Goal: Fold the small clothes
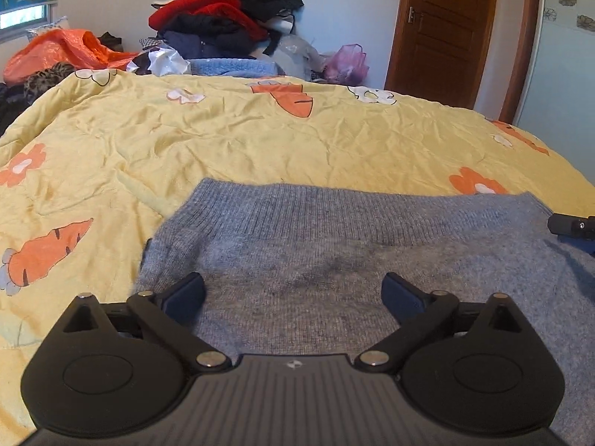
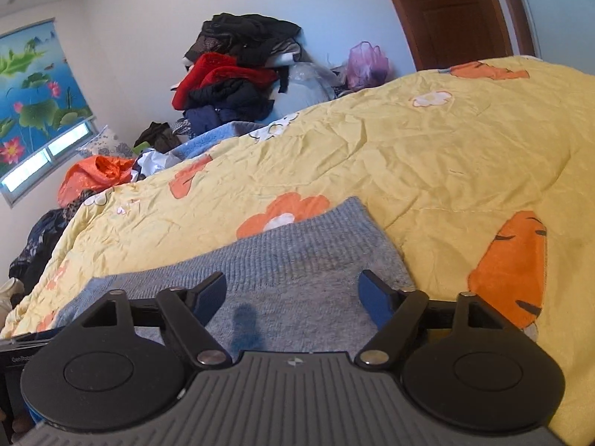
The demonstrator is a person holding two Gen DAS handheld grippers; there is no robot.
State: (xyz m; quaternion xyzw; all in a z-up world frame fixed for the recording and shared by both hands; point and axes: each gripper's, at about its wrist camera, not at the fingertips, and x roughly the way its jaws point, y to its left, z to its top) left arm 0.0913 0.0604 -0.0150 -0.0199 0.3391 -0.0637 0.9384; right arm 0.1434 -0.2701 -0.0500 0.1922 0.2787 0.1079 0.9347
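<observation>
a grey knit sweater (image 1: 334, 260) is laid flat on the yellow carrot-print quilt (image 1: 260, 141), ribbed hem on the far side. the left gripper (image 1: 293, 293) is held over it, jaws spread wide, nothing pinched. same for the right gripper (image 2: 292, 293), jaws apart and empty above the knit.

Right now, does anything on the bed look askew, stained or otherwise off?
The grey knit garment lies flat on the yellow quilt, ribbed hem straight. A darker smudgy patch mid-fabric could be a stain or shadow; I cannot tell. Both the left gripper and right gripper are open, holding nothing.
</observation>
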